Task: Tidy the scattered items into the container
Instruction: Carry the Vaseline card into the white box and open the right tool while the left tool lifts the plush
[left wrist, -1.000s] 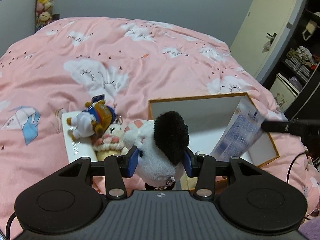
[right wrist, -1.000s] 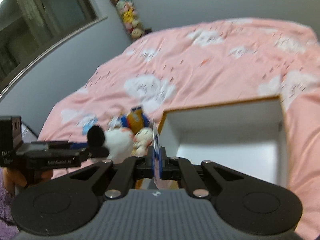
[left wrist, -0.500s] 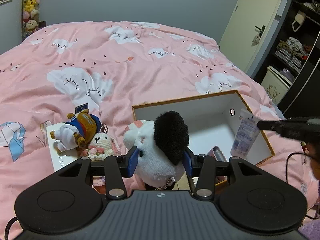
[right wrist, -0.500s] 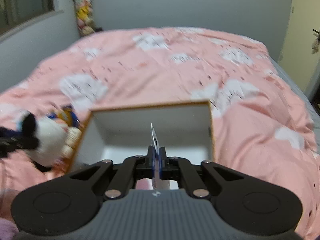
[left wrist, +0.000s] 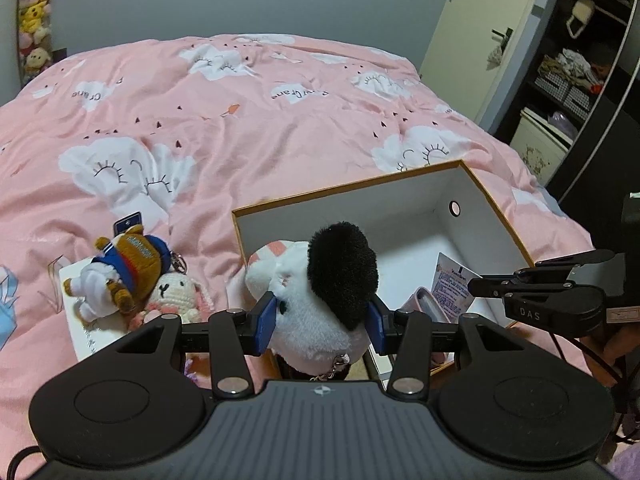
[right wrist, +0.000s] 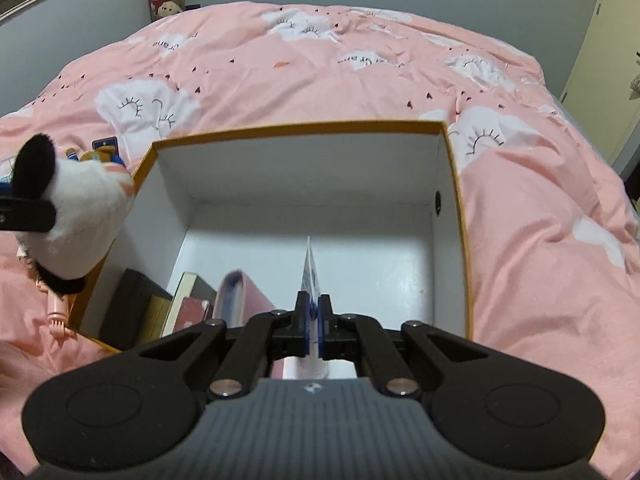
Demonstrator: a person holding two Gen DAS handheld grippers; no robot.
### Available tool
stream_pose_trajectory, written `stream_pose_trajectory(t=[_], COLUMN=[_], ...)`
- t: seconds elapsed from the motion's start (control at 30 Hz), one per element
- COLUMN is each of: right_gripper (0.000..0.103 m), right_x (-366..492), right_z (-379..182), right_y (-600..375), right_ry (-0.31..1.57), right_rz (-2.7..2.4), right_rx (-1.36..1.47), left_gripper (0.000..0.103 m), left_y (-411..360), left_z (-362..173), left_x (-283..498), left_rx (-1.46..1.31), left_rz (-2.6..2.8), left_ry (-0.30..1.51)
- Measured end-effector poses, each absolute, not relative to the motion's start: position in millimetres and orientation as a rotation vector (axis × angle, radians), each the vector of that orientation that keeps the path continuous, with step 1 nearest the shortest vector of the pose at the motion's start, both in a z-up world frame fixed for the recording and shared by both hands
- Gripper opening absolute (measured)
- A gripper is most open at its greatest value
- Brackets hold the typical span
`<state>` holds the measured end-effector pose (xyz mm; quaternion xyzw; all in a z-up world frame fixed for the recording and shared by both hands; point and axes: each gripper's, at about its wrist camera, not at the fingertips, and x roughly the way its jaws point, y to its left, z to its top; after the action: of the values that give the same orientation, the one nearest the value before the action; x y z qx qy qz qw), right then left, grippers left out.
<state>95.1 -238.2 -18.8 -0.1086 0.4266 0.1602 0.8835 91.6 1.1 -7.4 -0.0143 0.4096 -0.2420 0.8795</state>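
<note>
The box (right wrist: 460,216) sits open on the pink bedspread (left wrist: 280,112). Over its inside, our right gripper (right wrist: 314,322) pinches a flat packet (right wrist: 310,268). At its left rim, our left gripper (left wrist: 320,320) squeezes a black-and-white plush toy (left wrist: 320,280). Two small plush toys (left wrist: 132,276) lie beside the box.

Left hand-held gripper (left wrist: 320,322) clamped on something held, right hand-held gripper (right wrist: 313,312) pinched nearly closed, tilted downward
</note>
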Motion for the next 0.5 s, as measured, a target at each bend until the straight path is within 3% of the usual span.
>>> stream_pose_trajectory(t=[0.5], right_gripper=[0.009], right_x=[87], right_z=[-23], right_y=[-239], right_ry=[1.039], right_rz=[0.416], right_rx=[-0.073], left_gripper=[0.053], left_y=[-20], left_z=[-17], left_x=[100], left_rx=[0.075], left_rz=[-0.563], left_ry=[0.846])
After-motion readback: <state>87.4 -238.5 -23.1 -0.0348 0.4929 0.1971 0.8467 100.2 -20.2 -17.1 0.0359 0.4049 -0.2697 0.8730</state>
